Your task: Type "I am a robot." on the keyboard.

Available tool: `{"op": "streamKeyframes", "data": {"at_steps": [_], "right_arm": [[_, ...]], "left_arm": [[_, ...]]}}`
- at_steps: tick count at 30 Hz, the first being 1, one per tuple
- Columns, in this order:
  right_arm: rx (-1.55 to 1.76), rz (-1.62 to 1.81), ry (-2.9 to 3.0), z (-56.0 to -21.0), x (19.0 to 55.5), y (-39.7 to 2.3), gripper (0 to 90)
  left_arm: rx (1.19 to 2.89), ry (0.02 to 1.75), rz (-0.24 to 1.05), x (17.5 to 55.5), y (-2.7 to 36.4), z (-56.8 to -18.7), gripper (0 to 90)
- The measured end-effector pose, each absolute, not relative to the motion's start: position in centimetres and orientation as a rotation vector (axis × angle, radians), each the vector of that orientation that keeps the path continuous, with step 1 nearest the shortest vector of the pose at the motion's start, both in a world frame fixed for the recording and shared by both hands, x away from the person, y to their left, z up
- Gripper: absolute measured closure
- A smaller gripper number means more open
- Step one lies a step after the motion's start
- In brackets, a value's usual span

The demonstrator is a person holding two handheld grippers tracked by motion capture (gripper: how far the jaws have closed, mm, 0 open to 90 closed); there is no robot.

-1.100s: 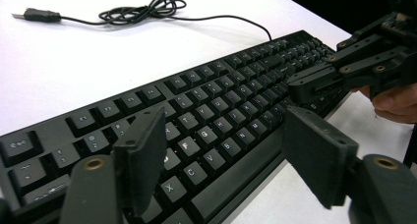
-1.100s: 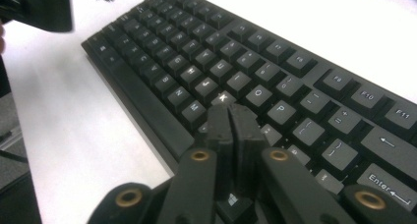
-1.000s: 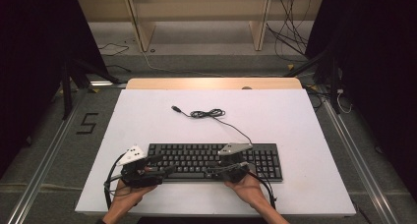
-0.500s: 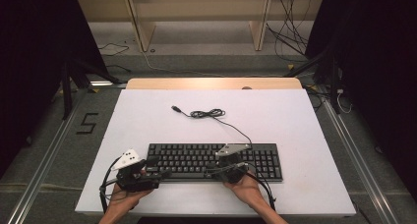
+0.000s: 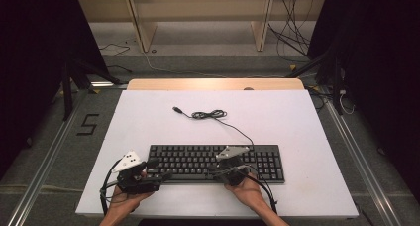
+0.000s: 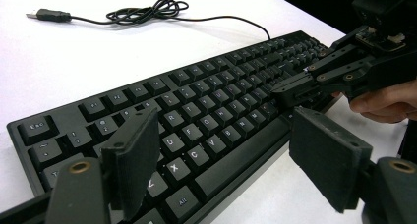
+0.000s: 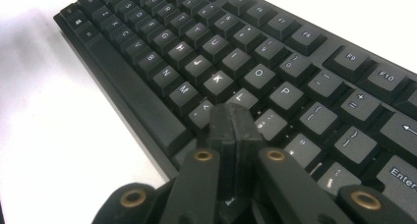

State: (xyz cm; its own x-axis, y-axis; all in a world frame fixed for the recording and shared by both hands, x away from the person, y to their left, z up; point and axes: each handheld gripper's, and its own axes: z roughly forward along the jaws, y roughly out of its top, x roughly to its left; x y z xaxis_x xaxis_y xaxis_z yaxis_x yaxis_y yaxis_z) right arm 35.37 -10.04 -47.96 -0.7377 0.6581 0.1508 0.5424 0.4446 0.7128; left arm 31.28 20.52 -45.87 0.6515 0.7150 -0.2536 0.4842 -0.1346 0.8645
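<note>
Keyboard (image 5: 213, 162) lies flat at the desk's (image 5: 297, 117) near edge. Right gripper (image 7: 231, 123), fingers closed empty, rests over the keys; left gripper (image 6: 221, 155) stands open astride the front edge (just widened). Risk: closed tip striking two keys at once.
</note>
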Motion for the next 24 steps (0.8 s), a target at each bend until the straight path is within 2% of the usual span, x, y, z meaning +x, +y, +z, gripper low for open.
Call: {"op": "streamKeyframes", "data": {"at_steps": [7,24], "right_arm": [[1.098,1.225,2.515,-47.5,35.5,-10.7,86.2],[1.116,1.386,2.411,-45.3,34.8,-14.2,61.4]], "left_arm": [[1.784,0.967,0.268,31.3,20.5,-45.9,26.7],[1.791,0.963,0.267,31.3,20.5,-45.9,26.3]]}}
